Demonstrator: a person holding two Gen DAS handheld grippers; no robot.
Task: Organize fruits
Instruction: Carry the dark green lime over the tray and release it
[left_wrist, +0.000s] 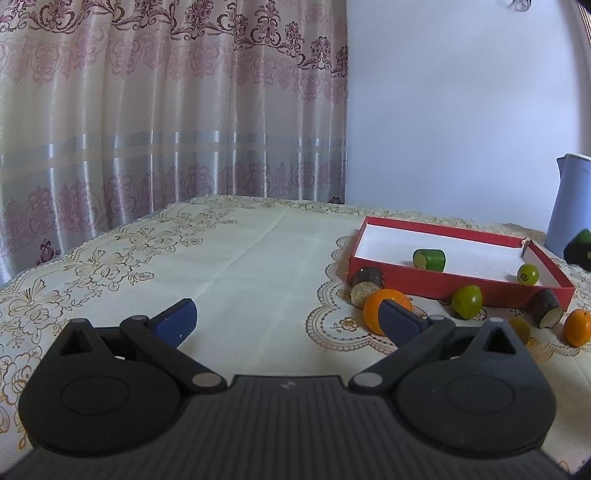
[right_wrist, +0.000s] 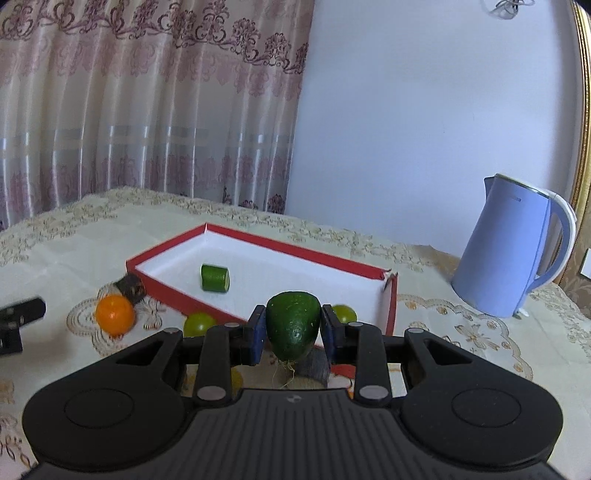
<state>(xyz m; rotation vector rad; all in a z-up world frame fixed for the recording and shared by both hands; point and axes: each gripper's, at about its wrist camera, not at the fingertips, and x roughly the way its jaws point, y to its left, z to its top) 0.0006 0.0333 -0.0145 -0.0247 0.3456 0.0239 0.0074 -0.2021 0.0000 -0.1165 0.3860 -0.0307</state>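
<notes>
A red box (left_wrist: 436, 286) with a white inside lies on the table and holds a green cylinder piece (left_wrist: 429, 259) and a small green fruit (left_wrist: 527, 274). In front of it lie an orange (left_wrist: 375, 308), a green fruit (left_wrist: 467, 301), two dark brown cut pieces (left_wrist: 365, 282) and a second orange (left_wrist: 576, 326). My left gripper (left_wrist: 290, 319) is open and empty, low over the cloth left of the box. My right gripper (right_wrist: 293, 332) is shut on a dark green avocado-like fruit (right_wrist: 293, 325), held above the box's near wall (right_wrist: 192, 299). That fruit also shows at the left wrist view's right edge (left_wrist: 580, 249).
A light blue electric kettle (right_wrist: 511, 258) stands right of the box, near the wall. A cream embroidered tablecloth (left_wrist: 240, 266) covers the table. A patterned curtain (left_wrist: 166, 110) hangs behind the table's far left edge. The left gripper's body shows at the right wrist view's left edge (right_wrist: 18, 321).
</notes>
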